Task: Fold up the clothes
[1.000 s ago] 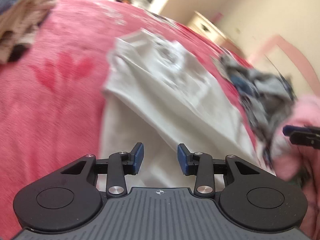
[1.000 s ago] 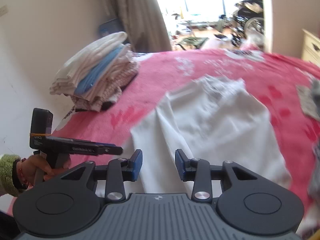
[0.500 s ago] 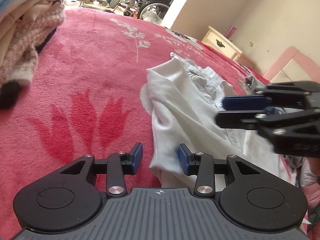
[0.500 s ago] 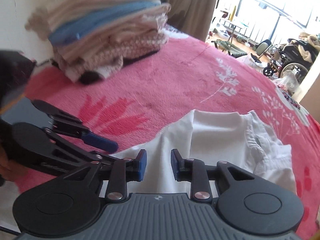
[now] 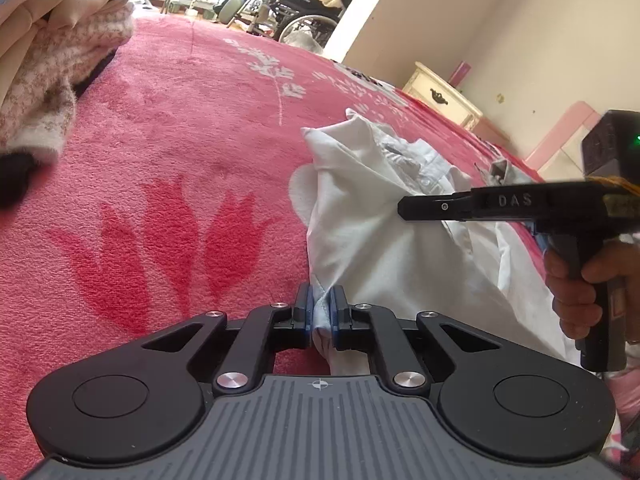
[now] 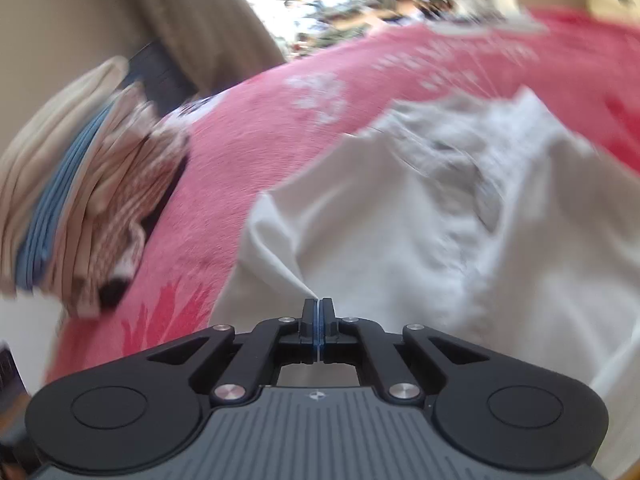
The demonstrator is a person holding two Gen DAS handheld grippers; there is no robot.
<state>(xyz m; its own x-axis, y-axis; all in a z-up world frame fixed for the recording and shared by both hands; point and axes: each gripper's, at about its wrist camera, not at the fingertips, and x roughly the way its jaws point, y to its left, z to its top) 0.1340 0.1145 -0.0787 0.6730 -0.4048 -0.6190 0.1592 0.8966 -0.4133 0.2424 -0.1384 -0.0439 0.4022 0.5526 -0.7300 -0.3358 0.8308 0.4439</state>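
Observation:
A white shirt (image 5: 372, 236) lies crumpled on the pink bedspread (image 5: 168, 152), collar and button placket facing up. My left gripper (image 5: 320, 312) is shut on a bunched edge of the shirt nearest the camera. The right gripper's body (image 5: 520, 202), held by a hand (image 5: 576, 280), crosses the right side of the left wrist view above the shirt. In the blurred right wrist view, my right gripper (image 6: 319, 320) is shut on a thin fold of the white shirt (image 6: 400, 216), which pulls taut toward the pads.
A stack of folded clothes (image 5: 52, 52) sits at the left on the bed, also the stack of folded clothes (image 6: 76, 196) in the right wrist view. A cream nightstand (image 5: 444, 96) and pink headboard (image 5: 560, 136) stand at the right. A wheelchair (image 5: 304, 12) is beyond the bed.
Both grippers were open above the shirt; each has now closed on a shirt edge. The right gripper is moving, its view blurred.

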